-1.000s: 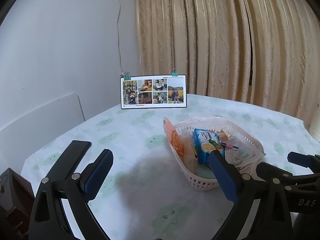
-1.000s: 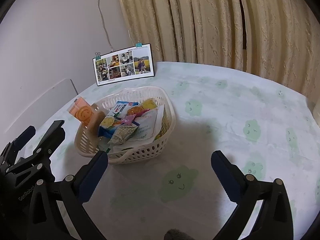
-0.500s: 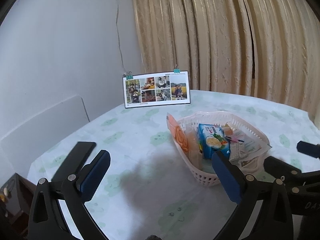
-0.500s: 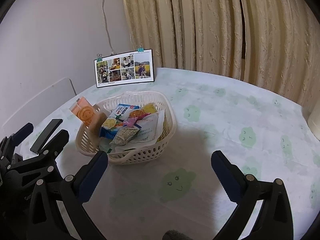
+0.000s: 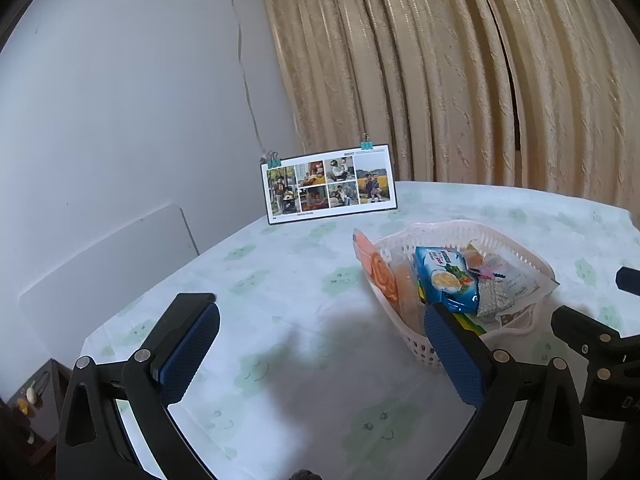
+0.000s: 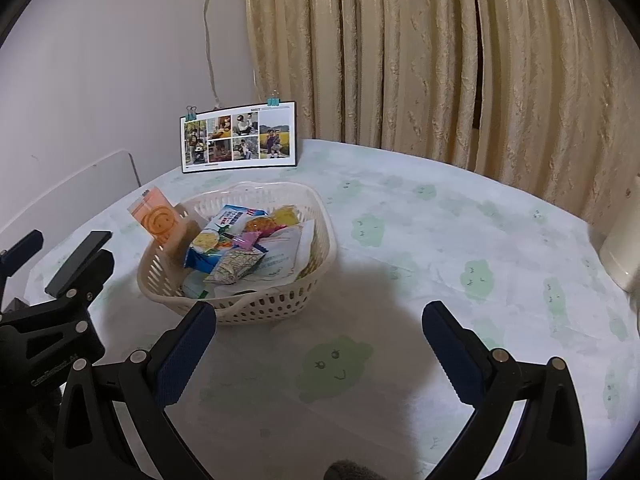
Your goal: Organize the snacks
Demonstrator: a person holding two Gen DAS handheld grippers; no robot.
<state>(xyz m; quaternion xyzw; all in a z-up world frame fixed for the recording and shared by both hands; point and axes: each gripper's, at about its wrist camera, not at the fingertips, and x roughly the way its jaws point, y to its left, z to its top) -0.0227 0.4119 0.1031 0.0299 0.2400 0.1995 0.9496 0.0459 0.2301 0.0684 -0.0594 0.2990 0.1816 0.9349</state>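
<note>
A photo card (image 6: 239, 139) with six small pictures stands upright at the table's far edge, two teal clips (image 6: 273, 101) on its top edge; behind it a plain wall (image 5: 120, 100) with a thin cord (image 6: 209, 28) hanging down, and beside that a pleated beige curtain (image 6: 420, 52); the tablecloth (image 6: 420, 240) is pale with green smiling clouds; a white panel (image 5: 108, 264) leans by the wall at the left; a cream object (image 6: 622, 240) sits at the table's right edge, cut off by the frame; dark furniture (image 5: 28, 412) shows low at the left.

Both grippers hang side by side, empty: the left gripper (image 5: 320, 328) spread wide, the right gripper (image 6: 320, 322) likewise.
</note>
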